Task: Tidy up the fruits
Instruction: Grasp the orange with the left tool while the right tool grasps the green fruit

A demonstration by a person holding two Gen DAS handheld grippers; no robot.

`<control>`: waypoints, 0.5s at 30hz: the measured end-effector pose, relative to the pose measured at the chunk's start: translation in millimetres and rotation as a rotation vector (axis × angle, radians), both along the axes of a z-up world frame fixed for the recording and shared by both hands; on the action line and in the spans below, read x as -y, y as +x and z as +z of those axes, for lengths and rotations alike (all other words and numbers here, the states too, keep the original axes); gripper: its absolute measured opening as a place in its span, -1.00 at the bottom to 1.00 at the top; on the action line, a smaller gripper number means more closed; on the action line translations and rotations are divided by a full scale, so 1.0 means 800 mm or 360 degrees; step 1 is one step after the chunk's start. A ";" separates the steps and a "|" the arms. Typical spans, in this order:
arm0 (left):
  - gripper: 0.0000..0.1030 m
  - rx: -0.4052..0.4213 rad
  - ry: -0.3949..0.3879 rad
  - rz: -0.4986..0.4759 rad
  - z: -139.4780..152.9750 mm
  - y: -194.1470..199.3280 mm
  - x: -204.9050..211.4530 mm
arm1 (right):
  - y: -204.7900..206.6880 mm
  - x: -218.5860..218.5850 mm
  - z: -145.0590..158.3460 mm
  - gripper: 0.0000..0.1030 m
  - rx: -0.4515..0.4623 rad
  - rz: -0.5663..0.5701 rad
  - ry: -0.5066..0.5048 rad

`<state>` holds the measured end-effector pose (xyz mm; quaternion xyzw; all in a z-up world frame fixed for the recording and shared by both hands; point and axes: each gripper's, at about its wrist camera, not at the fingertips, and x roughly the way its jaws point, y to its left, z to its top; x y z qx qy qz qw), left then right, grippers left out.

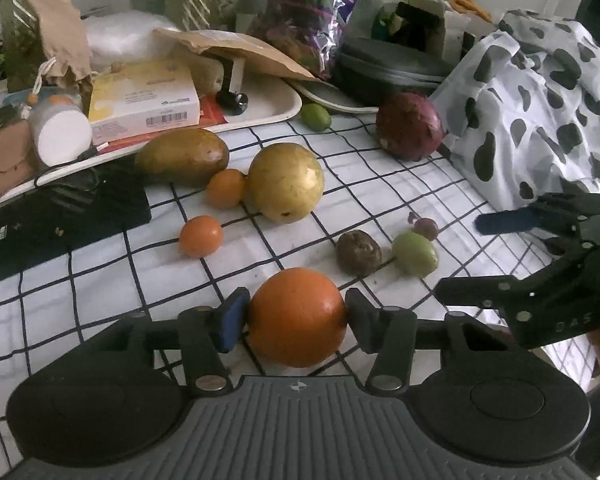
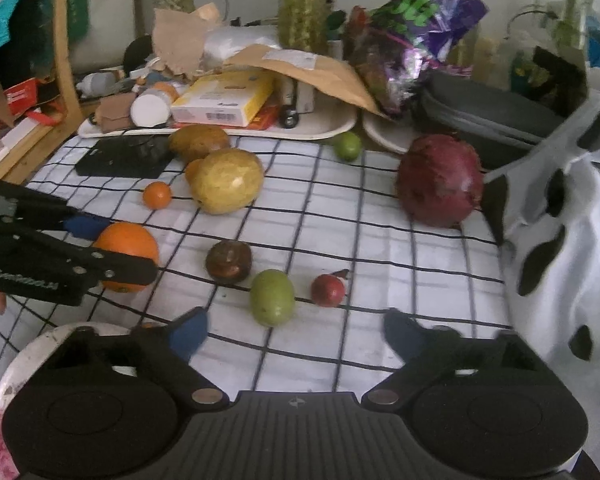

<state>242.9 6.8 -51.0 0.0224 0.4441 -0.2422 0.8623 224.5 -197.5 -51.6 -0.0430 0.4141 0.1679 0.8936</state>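
**Left gripper closed about the large orange, near edge of the checked cloth**

We take the step in hand to be the pick-up of the large orange [image 1: 297, 316]. The left gripper [image 1: 296, 318] has its fingers set against both flanks of the fruit, blue pad on one side, black on the other; in the right wrist view the orange [image 2: 128, 256] appears to rest on the checked cloth [image 1: 380, 200], so we judge the grasp made but the lift not yet begun. The right gripper [image 2: 296, 334] hangs wide open and holds nothing; it sits above the near edge of the cloth, just short of the green fruit [image 2: 271, 298] and the small red fruit [image 2: 328, 290].

The other fruits lie in loose groups. Towards the far left of the cloth — a brown mango [image 1: 182, 156], a yellow mango [image 1: 286, 182] and two small oranges [image 1: 201, 236] close together. A dark red fruit [image 1: 410, 126] stands at the far right beside the spotted bag [image 1: 540, 100], and a lime [image 1: 316, 117] lies at the far edge by the tray [image 1: 284, 110].

The next move, in our judgement, calls for a steady lift and a carry towards the small oranges — without nudging the brown wrinkled fruit [image 1: 358, 257] close by.
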 end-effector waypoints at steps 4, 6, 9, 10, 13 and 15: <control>-0.02 0.0005 0.0017 -0.0009 0.001 -0.001 0.002 | 0.007 -0.005 -0.005 0.27 -0.0022 0.0066 0.0043; -0.02 0.0007 0.0015 -0.0009 0.001 -0.001 0.001 | 0.011 -0.008 -0.008 0.07 -0.0038 0.0085 0.0053; -0.03 0.0023 -0.0010 -0.0006 0.005 -0.002 -0.002 | 0.016 -0.013 -0.011 -0.14 -0.0052 0.0102 0.0057; -0.03 0.0025 -0.0019 -0.0005 0.006 -0.002 -0.003 | 0.018 -0.014 -0.012 -0.16 -0.0050 0.0104 0.0052; -0.03 0.0036 -0.0019 -0.0008 0.008 -0.004 -0.003 | 0.025 -0.017 -0.018 -0.25 -0.0048 0.0085 0.0006; -0.03 0.0062 0.0008 -0.0010 0.009 -0.005 -0.001 | 0.028 -0.021 -0.020 -0.28 -0.0055 0.0095 0.0002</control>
